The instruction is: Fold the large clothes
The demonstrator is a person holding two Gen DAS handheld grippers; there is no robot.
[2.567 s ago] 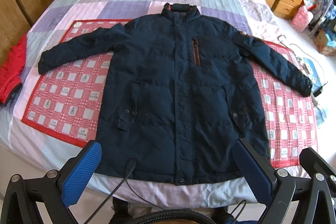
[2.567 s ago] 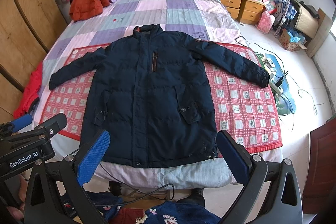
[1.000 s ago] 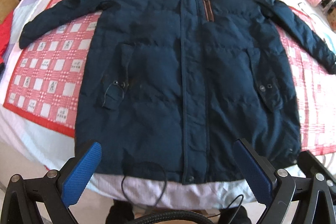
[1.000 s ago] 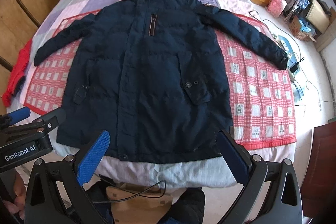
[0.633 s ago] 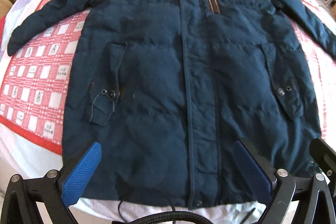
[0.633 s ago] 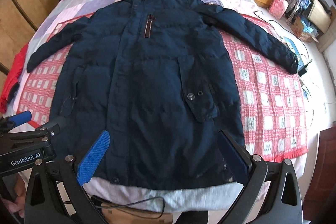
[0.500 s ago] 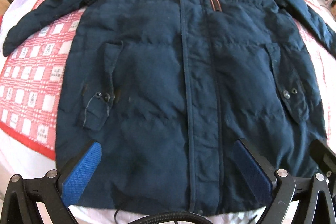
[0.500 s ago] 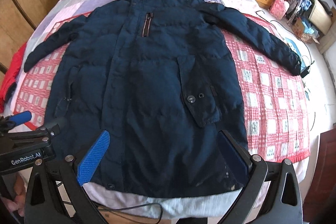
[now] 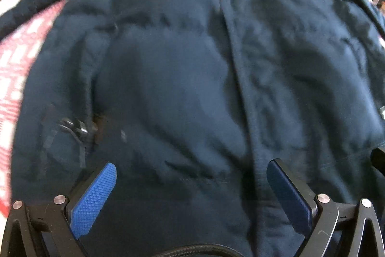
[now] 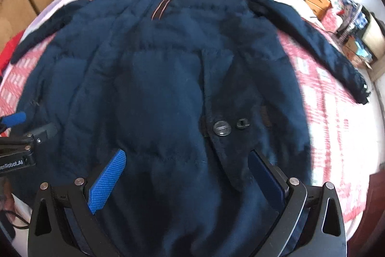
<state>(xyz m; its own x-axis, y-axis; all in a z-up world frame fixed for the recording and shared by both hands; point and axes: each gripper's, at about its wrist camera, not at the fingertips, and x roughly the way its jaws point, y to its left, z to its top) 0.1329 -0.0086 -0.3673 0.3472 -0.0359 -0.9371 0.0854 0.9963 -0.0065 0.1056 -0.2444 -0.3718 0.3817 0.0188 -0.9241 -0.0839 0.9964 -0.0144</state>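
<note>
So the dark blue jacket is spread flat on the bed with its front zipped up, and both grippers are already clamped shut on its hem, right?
Not quite. The jacket does lie flat and closed, but both wrist views show the left gripper and right gripper wide open, gripping nothing.

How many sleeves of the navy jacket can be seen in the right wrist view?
2. One sleeve stretches out to the right across the red checked mat; the other sleeve reaches left toward the bed's edge, blurred. Both lie spread out, unfolded.
</note>
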